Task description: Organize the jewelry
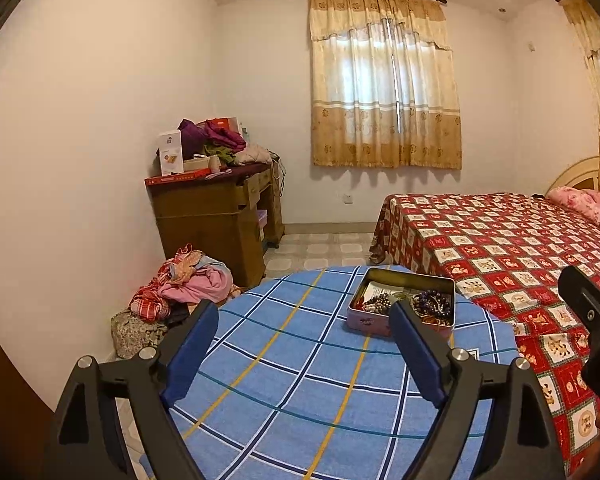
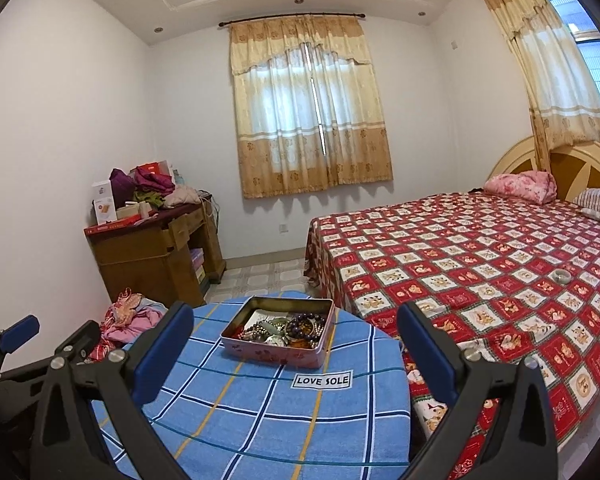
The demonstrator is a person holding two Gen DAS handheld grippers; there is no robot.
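A pink open tin stands on a round table under a blue checked cloth. A tangle of jewelry, with dark bead bracelets among it, lies inside the tin. My left gripper hovers open above the cloth, short of the tin, with nothing between its blue pads. My right gripper is open too, held back from the tin and empty. A pale bangle lies on the bed. The left gripper shows at the left edge of the right wrist view.
A bed with a red patterned cover stands right of the table. A wooden desk piled with boxes and clothes is at the back left. A heap of clothes lies on the floor beside the table.
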